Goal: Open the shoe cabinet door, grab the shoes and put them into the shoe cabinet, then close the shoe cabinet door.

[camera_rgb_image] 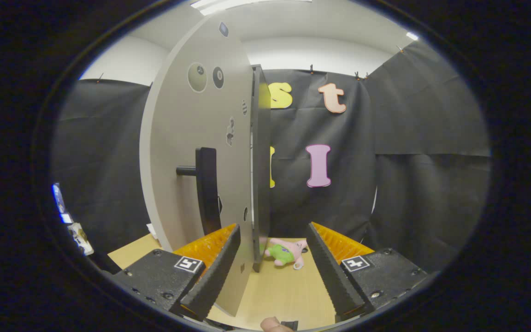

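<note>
The shoe cabinet door [187, 152], a pale grey panel with a dark bar handle [208, 189] on its face, stands edge-on just ahead of me. Its near edge reaches down between my two fingers, closer to the left finger [217, 267]. My gripper [272, 269] is open, with a wide gap, and the fingers do not press on the door. Behind the door's edge I see the dark side of the cabinet [261, 161]. The handle lies beyond the left finger.
A small pink and green plush toy [286, 252] lies on the wooden tabletop [279, 295] just beyond the fingers, right of the door. A fingertip of a hand [272, 325] shows at the bottom between the fingers. Some clutter [79, 237] sits far left.
</note>
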Motion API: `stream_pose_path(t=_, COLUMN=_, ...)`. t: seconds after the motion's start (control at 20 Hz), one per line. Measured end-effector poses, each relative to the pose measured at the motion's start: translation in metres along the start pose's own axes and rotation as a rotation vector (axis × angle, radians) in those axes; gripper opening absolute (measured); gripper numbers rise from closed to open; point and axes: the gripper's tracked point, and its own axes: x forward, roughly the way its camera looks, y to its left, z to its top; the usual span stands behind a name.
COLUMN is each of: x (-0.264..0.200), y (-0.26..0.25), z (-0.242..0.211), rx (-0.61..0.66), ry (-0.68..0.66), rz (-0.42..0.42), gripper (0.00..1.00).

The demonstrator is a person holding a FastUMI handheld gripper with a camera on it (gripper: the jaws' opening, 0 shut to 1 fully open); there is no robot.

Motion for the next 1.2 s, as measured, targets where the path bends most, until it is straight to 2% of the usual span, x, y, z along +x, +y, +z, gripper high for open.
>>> stream_pose_path(t=0.4, x=0.000, y=0.032, z=0.005, rx=-0.023, ry=-0.027, rz=-0.017, gripper=0.95)
stream_pose_path(t=0.8, x=0.008, y=0.082, z=0.004, rx=-0.011, ry=-0.041, rz=0.030, gripper=0.95)
stream_pose_path(t=1.0, x=0.015, y=0.103, z=0.004, rx=-0.036, ry=-0.050, rz=0.020, gripper=0.95)
stream_pose_path(t=1.2, x=0.023, y=0.124, z=0.004, rx=-0.010, ry=-0.060, rz=0.019, gripper=0.95)
